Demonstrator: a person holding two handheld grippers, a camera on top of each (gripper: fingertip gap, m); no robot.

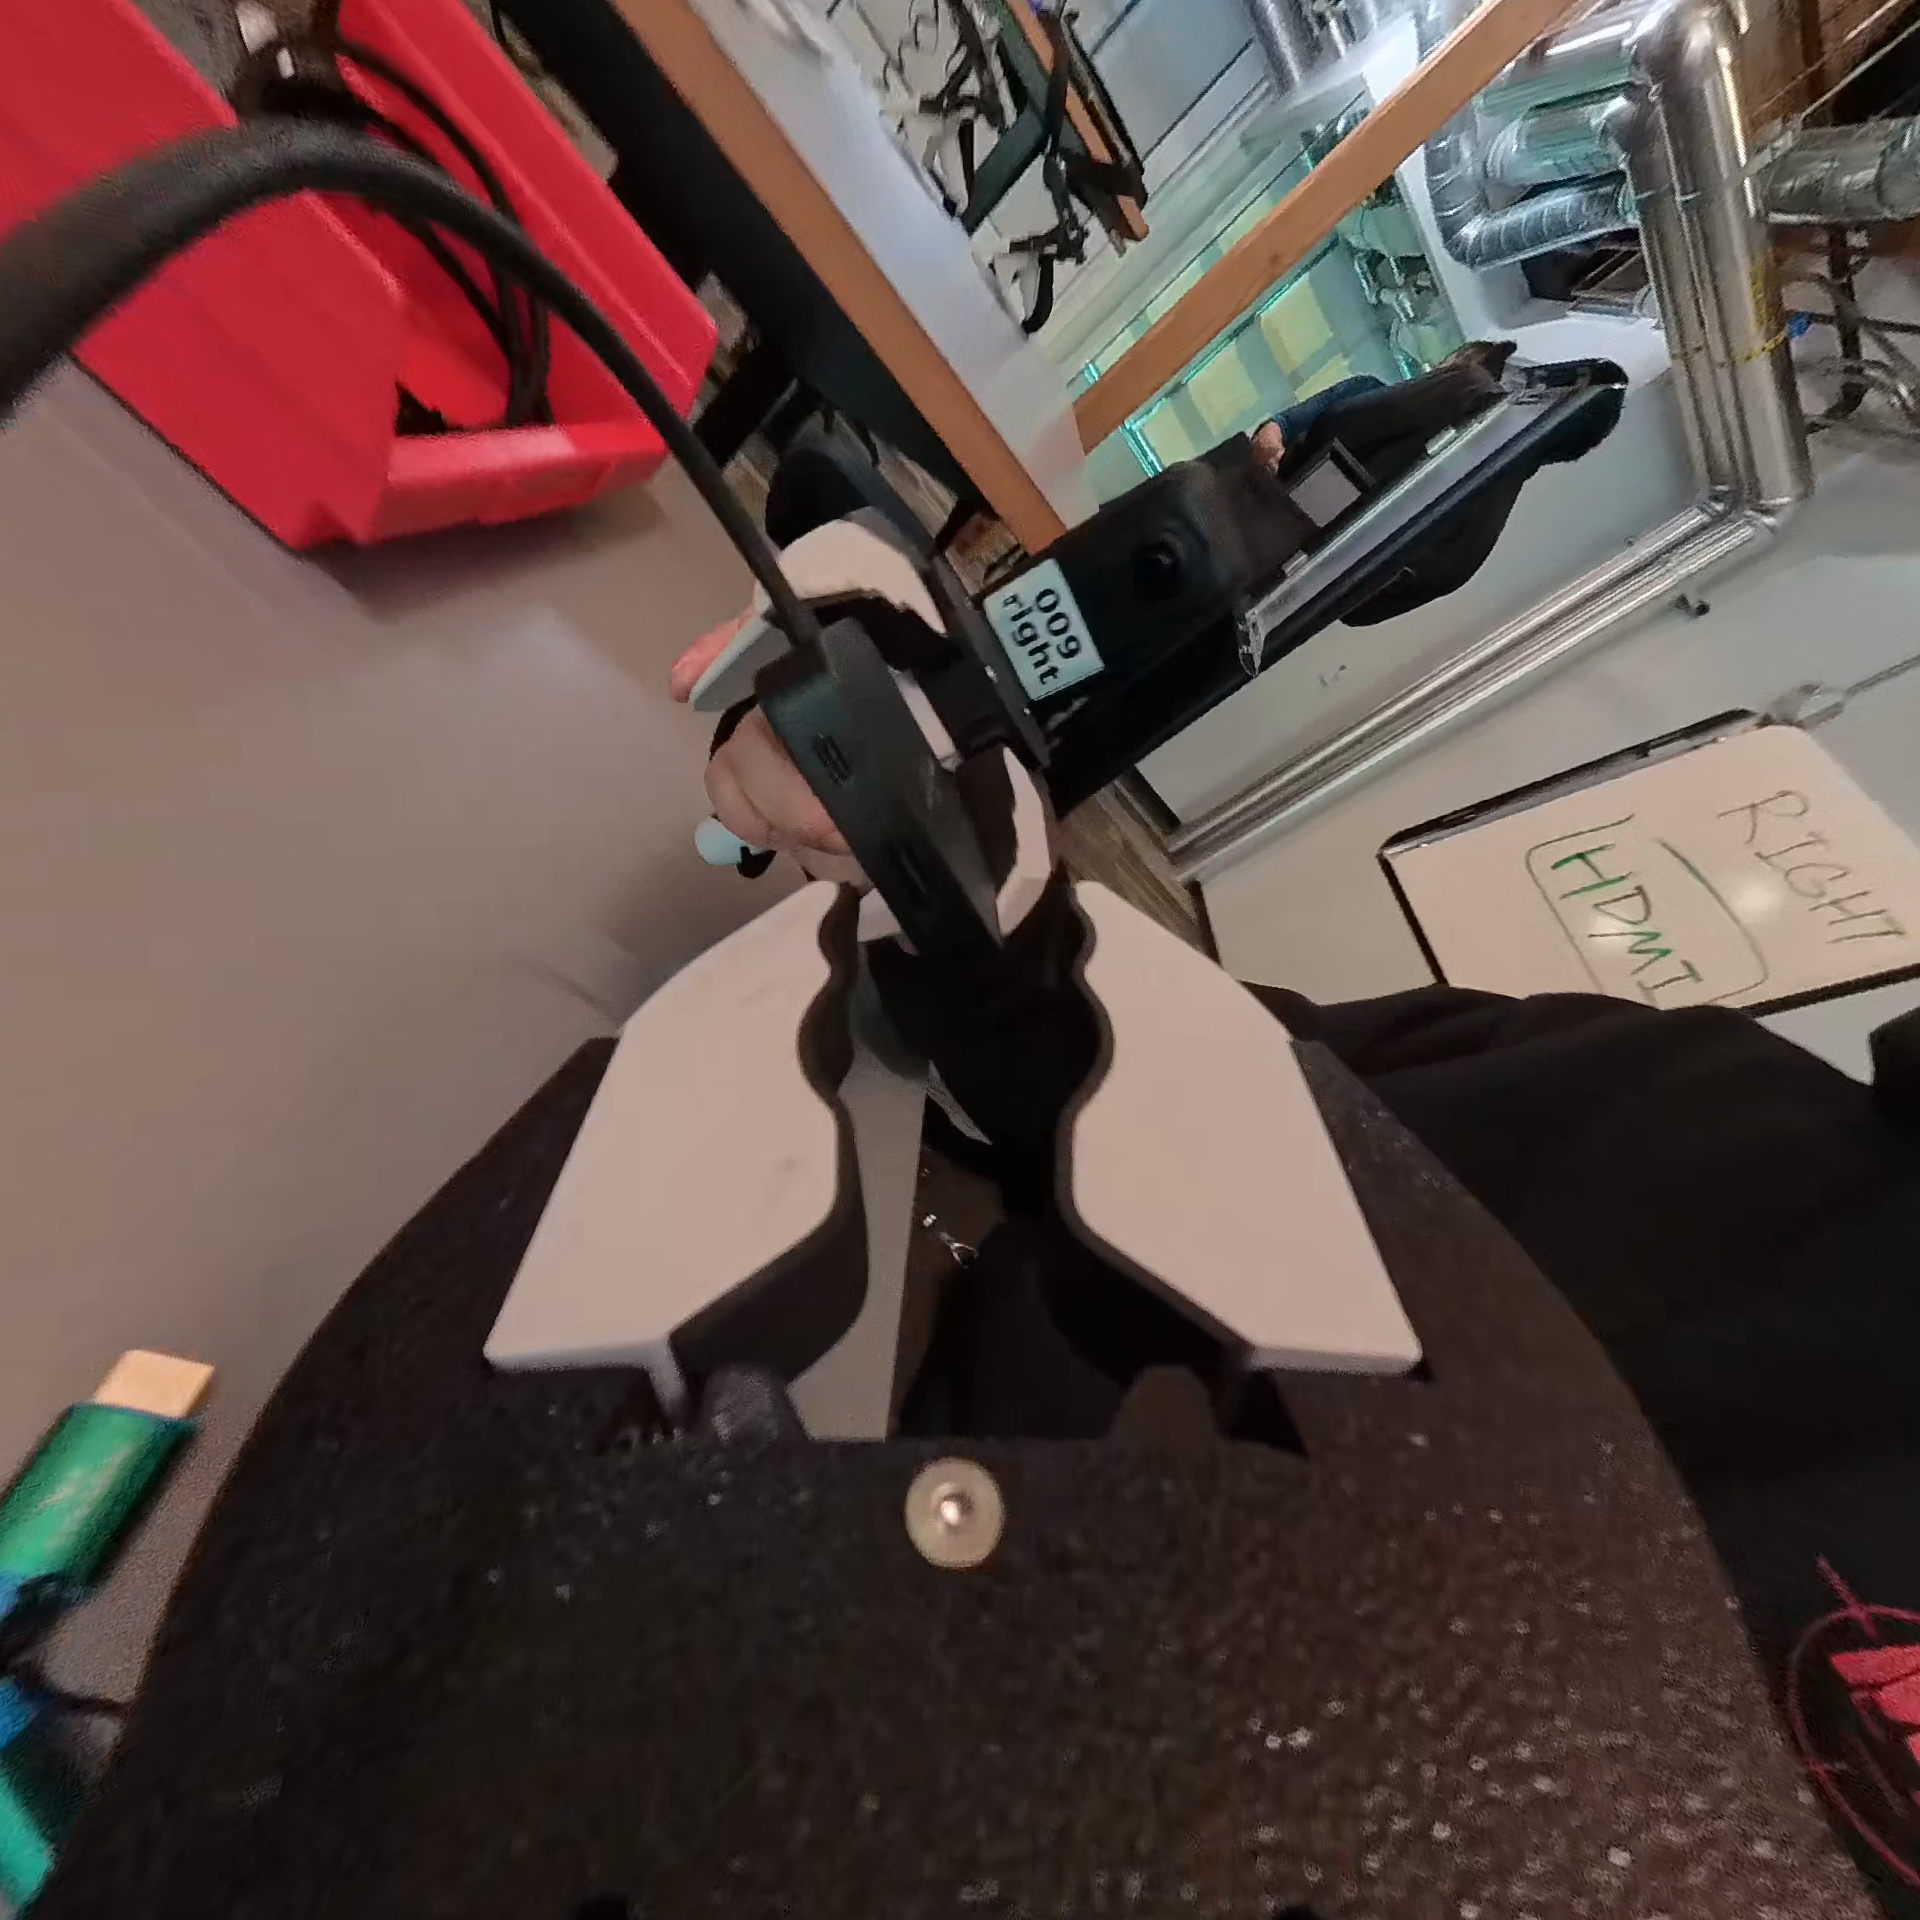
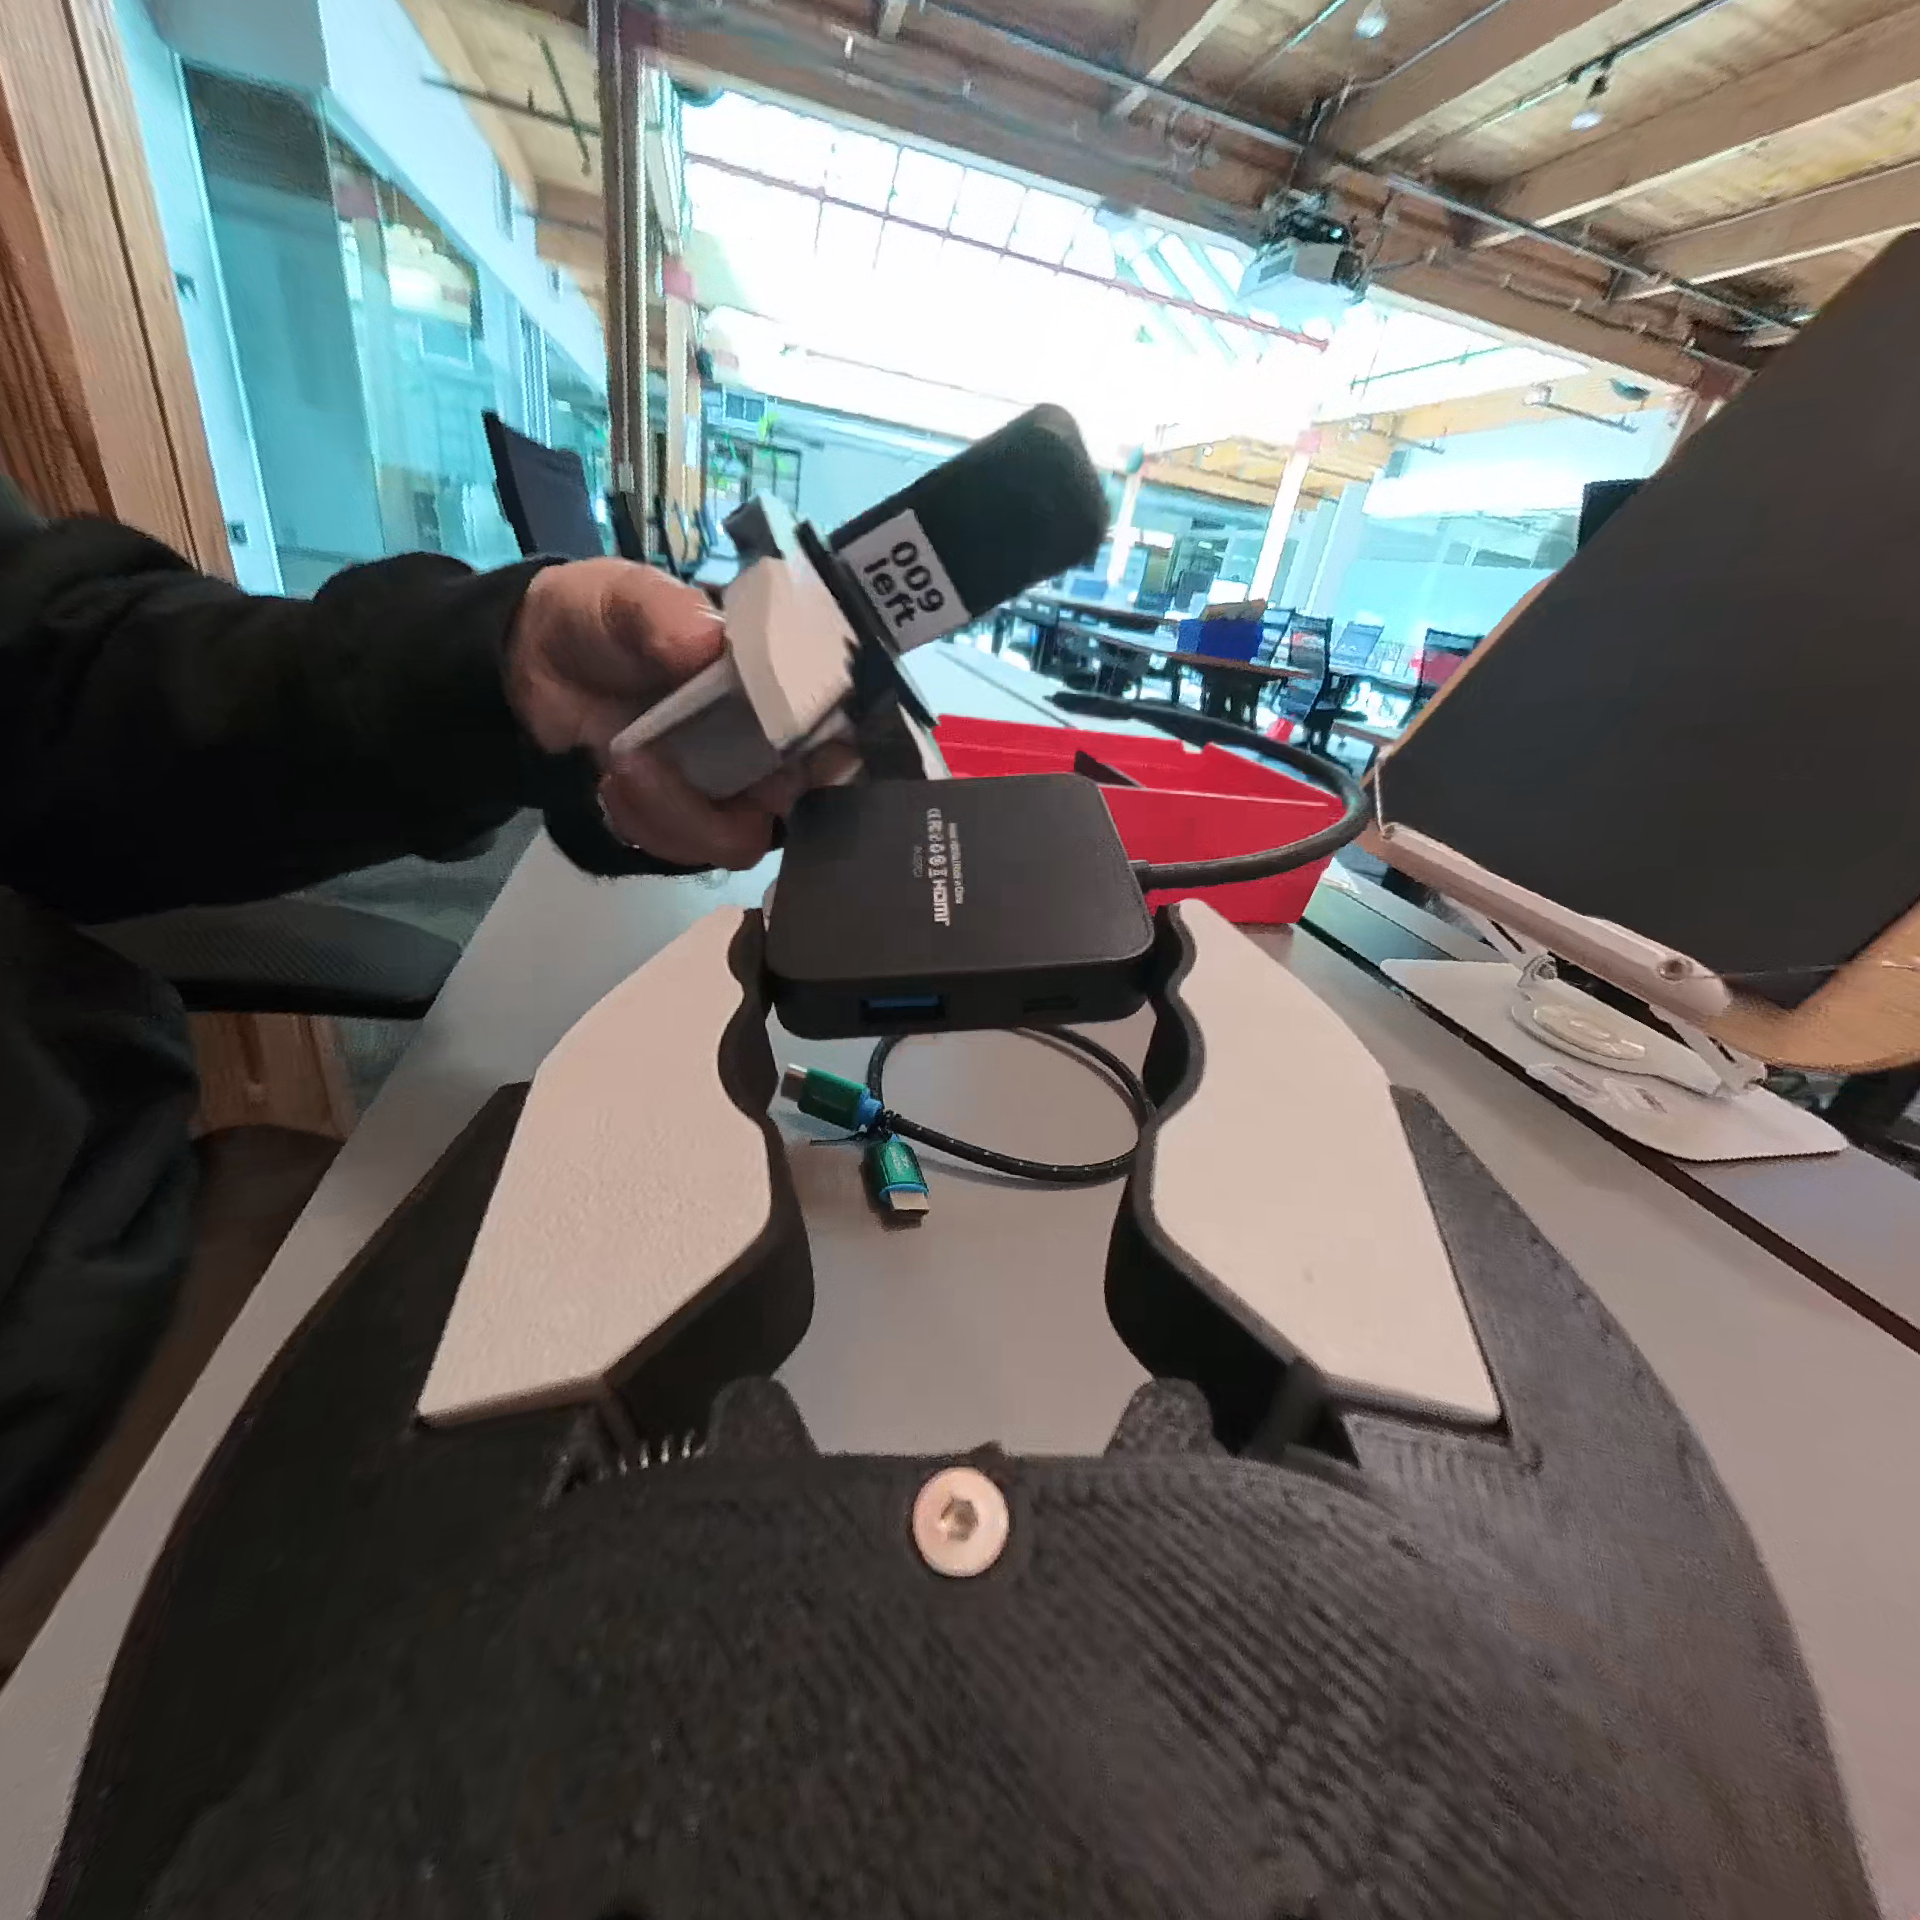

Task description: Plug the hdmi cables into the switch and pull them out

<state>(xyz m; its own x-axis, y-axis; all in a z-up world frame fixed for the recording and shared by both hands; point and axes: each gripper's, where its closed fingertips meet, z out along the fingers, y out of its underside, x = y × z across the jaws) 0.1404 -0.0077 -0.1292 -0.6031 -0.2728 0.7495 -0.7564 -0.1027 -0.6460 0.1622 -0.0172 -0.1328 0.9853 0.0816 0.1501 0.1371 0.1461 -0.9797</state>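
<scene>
The black HDMI switch [image 2: 956, 883] is held off the grey table [image 2: 966, 1330] between my right gripper's [image 2: 961, 966] white fingertips, flat face up. In the left wrist view the switch [image 1: 862, 769] shows edge-on, its row of ports facing me, in the right gripper's fingers. My left gripper [image 1: 956, 935] is open, its tips at the switch's lower end. In the right wrist view it [image 2: 862, 727] sits at the switch's far left corner. A short braided HDMI cable [image 2: 997, 1153] with green plugs [image 2: 894, 1164] lies unplugged on the table below the switch. One green plug [image 1: 94, 1455] shows at the lower left.
The switch's own black cable [image 2: 1299, 831] arcs back to a red bin [image 2: 1195, 810], which also shows in the left wrist view [image 1: 312, 312]. A dark board on a white stand [image 2: 1662, 675] is at the right. A small whiteboard [image 1: 1662, 883] lies nearby. A dark sleeve [image 2: 208, 727] is at the left.
</scene>
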